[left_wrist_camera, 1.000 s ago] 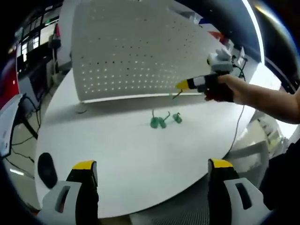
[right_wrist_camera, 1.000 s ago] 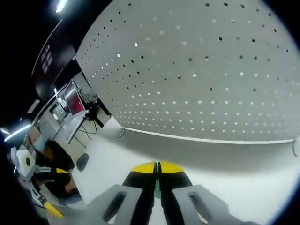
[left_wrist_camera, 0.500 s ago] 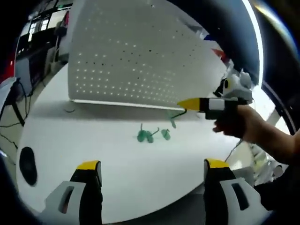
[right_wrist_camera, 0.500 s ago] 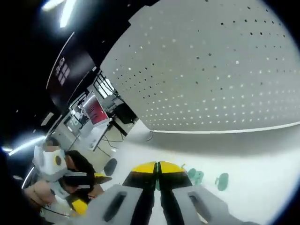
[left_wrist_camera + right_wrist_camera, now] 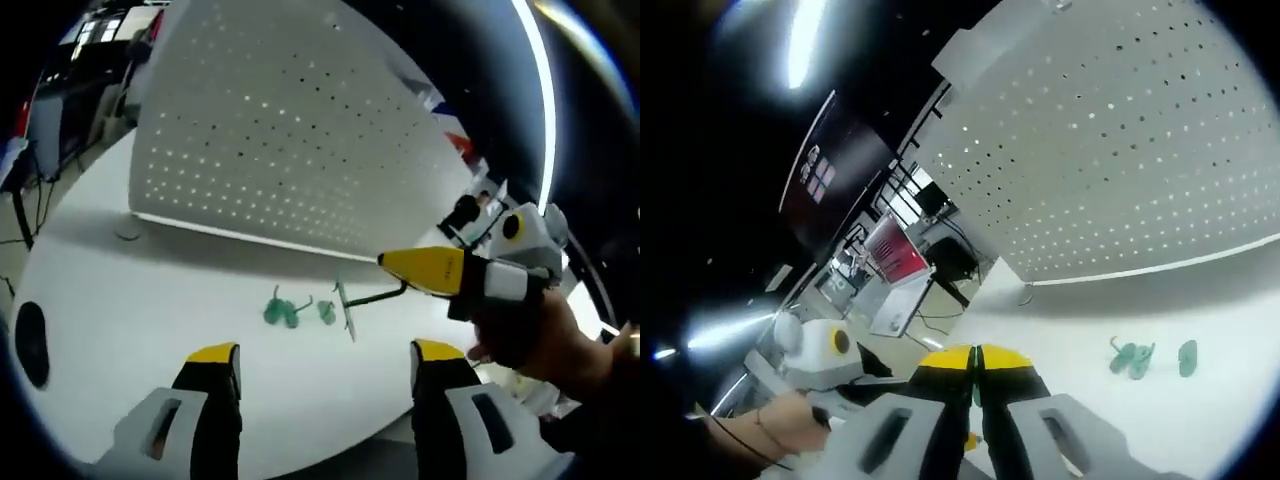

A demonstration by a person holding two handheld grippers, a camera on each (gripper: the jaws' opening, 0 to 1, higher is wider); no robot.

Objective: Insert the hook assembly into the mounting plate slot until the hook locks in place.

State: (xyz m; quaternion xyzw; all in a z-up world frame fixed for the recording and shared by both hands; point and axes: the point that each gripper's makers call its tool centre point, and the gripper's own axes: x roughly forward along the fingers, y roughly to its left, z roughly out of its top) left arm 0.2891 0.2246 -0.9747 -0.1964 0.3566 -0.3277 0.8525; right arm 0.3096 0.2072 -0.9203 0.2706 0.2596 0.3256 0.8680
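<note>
The right gripper, coming in from the right of the left gripper view, has its yellow-tipped jaws pinched tight on the wire stem of a green hook assembly, which hangs in mid-frame just above the white desk, its flat end plate toward the left; in the right gripper view the same jaws sit pressed together at the bottom centre with a sliver of green between them. The left gripper stands wide and empty at the bottom of its own view. The perforated mounting plate stands upright across the upper half of that view, and three loose green hooks lie on the desk just in front of it. The hook looks light and thin, a stiff wire that I'd expect to twist in a pinch if pushed off-axis, so holding it on the stem close behind the plate end seems wisest. The plate looks rigid, though whether it would tip under a push I cannot tell
</note>
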